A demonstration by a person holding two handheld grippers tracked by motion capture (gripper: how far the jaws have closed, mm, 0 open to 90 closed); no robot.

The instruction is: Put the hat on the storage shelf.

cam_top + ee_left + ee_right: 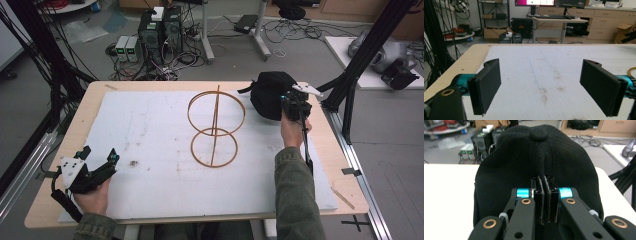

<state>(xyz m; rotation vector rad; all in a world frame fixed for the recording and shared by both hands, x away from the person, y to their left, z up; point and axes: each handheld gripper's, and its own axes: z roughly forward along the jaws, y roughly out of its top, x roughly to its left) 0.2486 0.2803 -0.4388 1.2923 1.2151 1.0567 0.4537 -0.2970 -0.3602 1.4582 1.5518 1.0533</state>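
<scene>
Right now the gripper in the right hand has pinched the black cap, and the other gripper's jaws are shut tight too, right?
Not quite. The right gripper does pinch the black cap, but the left gripper is open: the left gripper view shows its jaws wide apart with nothing between them.

readable text: none | labels, brands, numbers: none legible | monitor beyond the far edge of the table: screen content too small to read

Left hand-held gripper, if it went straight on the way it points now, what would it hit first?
Probably nothing soon: the left hand-held gripper, jaws open, faces bare white mat running to the table's far edge. The wooden ring stand sits off to the side, likely outside that line, though depth is unclear.
</scene>
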